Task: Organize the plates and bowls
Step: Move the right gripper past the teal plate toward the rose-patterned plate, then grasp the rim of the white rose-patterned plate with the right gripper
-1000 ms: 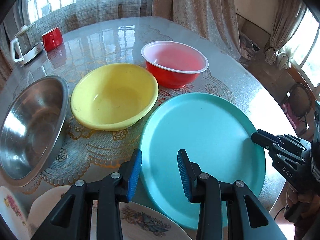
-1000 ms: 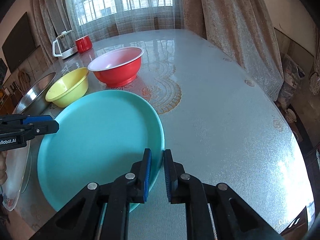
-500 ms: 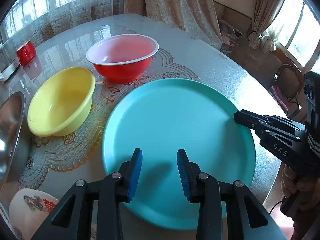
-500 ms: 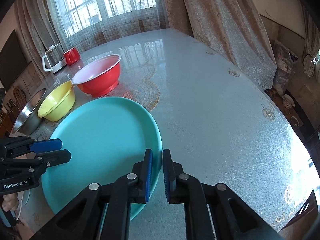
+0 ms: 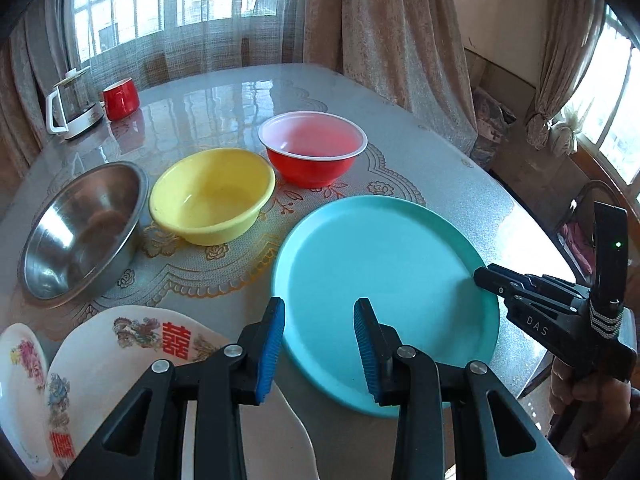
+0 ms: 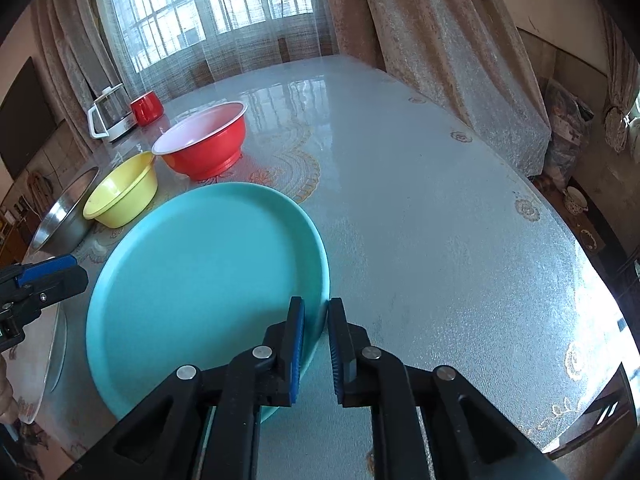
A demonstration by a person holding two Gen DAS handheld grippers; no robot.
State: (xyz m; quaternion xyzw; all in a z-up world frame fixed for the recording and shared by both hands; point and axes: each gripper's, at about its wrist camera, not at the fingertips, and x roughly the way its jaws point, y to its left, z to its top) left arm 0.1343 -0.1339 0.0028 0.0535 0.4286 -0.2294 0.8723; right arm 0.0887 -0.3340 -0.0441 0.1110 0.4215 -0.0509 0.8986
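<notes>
A glass kettle (image 5: 74, 100) with a white handle stands at the far left edge of the worktop (image 6: 420, 216), and a red mug (image 5: 121, 98) sits just beside it. The worktop wears a glossy clear cover over a lace cloth with gold floral patterns. Behind it, sheer net hangs over a gridded window (image 6: 208, 4), flanked by heavy beige curtains (image 6: 440, 40). A dark screen (image 6: 26, 120) hangs on the left wall.

The bench (image 5: 460, 184), covered with a shiny patterned cloth, is carrying a turquoise plate (image 5: 384, 280), a yellow bowl (image 5: 212, 196), a red bowl (image 5: 312, 152), a steel bowl (image 5: 80, 228), two flowered white plates (image 5: 112, 360), a red cup (image 5: 120, 98) and a kettle (image 5: 74, 108).
</notes>
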